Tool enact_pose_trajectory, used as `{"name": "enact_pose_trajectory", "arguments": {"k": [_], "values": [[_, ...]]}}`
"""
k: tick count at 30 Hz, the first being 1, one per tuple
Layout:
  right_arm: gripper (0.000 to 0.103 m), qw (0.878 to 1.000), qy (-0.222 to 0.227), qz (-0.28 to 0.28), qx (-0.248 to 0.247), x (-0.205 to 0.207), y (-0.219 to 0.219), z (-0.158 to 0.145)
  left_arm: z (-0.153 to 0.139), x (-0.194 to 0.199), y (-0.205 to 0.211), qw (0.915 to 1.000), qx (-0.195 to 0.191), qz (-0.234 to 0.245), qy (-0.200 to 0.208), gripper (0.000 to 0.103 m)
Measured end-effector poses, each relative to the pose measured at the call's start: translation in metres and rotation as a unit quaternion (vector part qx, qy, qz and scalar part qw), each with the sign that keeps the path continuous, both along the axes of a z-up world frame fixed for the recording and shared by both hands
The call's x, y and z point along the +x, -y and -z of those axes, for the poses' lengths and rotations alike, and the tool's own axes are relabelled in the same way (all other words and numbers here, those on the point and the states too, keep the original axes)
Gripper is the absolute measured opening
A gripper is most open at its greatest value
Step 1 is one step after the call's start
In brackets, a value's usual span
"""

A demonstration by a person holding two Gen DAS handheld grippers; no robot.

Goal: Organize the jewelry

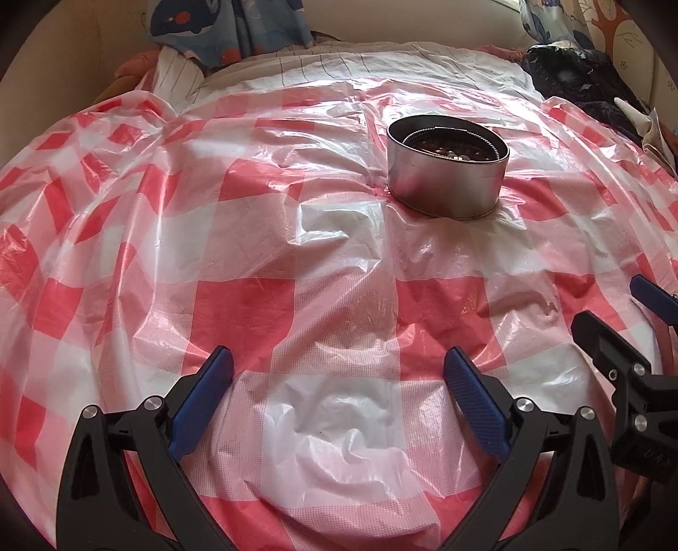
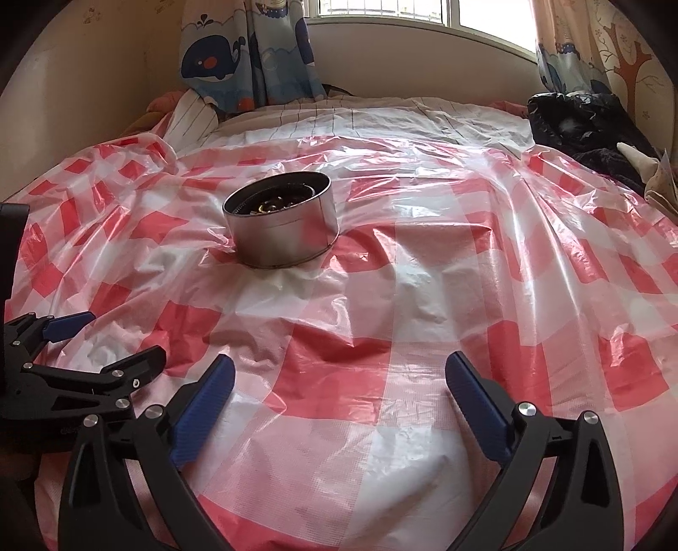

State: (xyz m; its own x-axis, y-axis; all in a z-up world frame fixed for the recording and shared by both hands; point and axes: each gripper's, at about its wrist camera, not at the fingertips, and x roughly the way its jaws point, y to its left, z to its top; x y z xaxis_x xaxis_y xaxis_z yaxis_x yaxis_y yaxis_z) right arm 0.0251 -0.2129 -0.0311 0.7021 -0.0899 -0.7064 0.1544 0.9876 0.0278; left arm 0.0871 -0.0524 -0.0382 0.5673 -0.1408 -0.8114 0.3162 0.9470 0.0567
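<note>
A round silver tin [image 1: 448, 169] stands open on the red-and-white checked plastic sheet [image 1: 254, 254], with beaded jewelry [image 1: 453, 148] lying inside it. In the right wrist view the tin [image 2: 282, 222] sits ahead and to the left, jewelry [image 2: 275, 205] visible inside. My left gripper [image 1: 339, 373] is open and empty, low over the sheet, well short of the tin. My right gripper [image 2: 339, 375] is open and empty too. The right gripper also shows at the right edge of the left wrist view [image 1: 623, 322]; the left gripper shows at the left of the right wrist view [image 2: 118, 335].
The sheet covers a bed with striped bedding [image 2: 360, 118] at the far end. Whale-print curtains [image 2: 245, 55] hang by a window [image 2: 423, 12]. A dark pile of clothing [image 2: 593, 127] lies at the far right.
</note>
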Motion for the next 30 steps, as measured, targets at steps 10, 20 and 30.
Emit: {"name": "enact_pose_trajectory", "arguments": {"k": [10, 20, 30], "values": [[0.096, 0.997, -0.053, 0.026, -0.042, 0.007, -0.007, 0.008, -0.001, -0.002, -0.006, 0.9999, -0.013, -0.007, 0.007, 0.095], [0.095, 0.995, -0.057, 0.029, -0.071, 0.007, -0.014, 0.010, 0.001, 0.002, -0.004, 0.9998, -0.004, -0.018, 0.005, 0.095], [0.095, 0.994, -0.063, 0.035, -0.080, 0.011, -0.015, 0.011, 0.003, 0.008, 0.001, 0.9994, 0.007, -0.035, -0.001, 0.096]]}}
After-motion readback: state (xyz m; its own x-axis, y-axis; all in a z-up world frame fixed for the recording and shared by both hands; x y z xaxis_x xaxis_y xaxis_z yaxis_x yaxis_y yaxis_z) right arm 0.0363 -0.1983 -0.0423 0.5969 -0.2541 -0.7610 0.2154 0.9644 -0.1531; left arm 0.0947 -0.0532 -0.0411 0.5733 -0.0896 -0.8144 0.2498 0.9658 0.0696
